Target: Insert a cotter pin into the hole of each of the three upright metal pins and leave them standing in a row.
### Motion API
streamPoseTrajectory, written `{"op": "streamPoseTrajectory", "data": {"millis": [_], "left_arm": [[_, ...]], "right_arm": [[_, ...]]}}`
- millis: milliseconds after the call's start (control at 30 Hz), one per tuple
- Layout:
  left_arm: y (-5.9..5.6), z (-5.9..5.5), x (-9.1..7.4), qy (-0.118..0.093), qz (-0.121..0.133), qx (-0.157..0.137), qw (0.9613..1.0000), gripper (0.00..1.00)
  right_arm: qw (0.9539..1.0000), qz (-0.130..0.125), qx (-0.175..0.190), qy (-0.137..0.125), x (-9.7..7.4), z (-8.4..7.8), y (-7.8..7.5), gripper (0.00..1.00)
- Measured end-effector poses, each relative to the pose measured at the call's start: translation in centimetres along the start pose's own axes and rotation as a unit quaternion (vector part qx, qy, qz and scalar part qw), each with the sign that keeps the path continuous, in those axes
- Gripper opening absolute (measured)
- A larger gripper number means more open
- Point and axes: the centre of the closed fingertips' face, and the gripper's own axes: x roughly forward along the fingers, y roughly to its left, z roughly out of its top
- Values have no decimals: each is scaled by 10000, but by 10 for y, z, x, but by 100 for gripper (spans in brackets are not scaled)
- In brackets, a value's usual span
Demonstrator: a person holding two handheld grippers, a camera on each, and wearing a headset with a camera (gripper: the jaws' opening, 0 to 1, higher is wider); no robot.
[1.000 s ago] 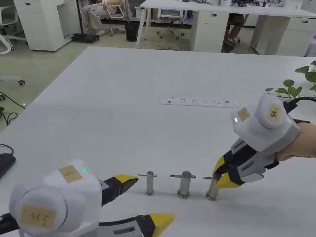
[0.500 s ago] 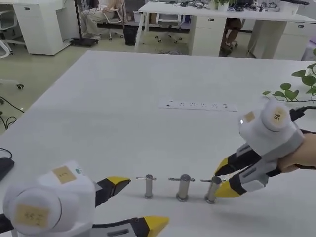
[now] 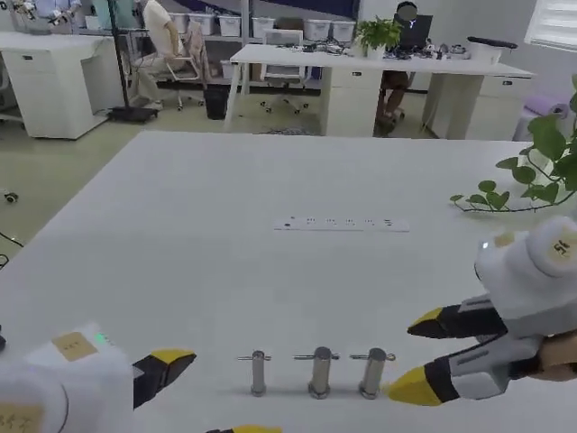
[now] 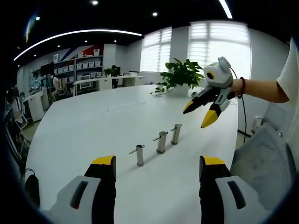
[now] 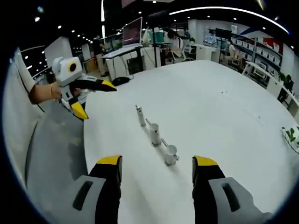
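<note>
Three upright metal pins stand in a row on the white table: the left pin, the middle pin and the right pin. A thin cotter pin lies crosswise through the top of each. My right gripper hovers open just right of the right pin, touching nothing. Lower left of the row, my left gripper is open too, with nothing in it. In the left gripper view the row runs ahead of the open jaws, with the right gripper beyond it. The right gripper view has the row ahead and the left gripper at the far end.
A white power strip lies flat on the table behind the row. A leafy plant reaches in at the right edge. Desks, chairs and seated people stand beyond the table's far edge.
My right gripper has opened and drawn back to the right, away from the right pin's cotter pin. The head camera has tilted up. The three pins stay put.
</note>
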Motion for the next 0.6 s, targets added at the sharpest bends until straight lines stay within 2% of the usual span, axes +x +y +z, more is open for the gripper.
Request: {"op": "streamPoseTrajectory", "data": {"millis": [200, 300, 433, 533, 600], "left_arm": [[4, -2, -10, 83, 97, 5, 9999, 74], [3, -3, -14, 84, 125, -45, 9999, 76], [5, -6, -20, 76, 218, -131, 9996, 76], [5, -8, -23, 80, 275, -120, 9995, 76], [5, -10, -24, 119, 289, -100, 9995, 76]], "right_arm": [[9984, -258, 385, -316, -17, -6, 10, 68], [9980, -330, 443, -299, -21, -18, 20, 70], [9950, -424, 697, -569, -24, -22, 28, 70], [9947, -579, 606, -595, -25, -29, 34, 71], [9930, -581, 705, -753, -26, -28, 38, 71]]}}
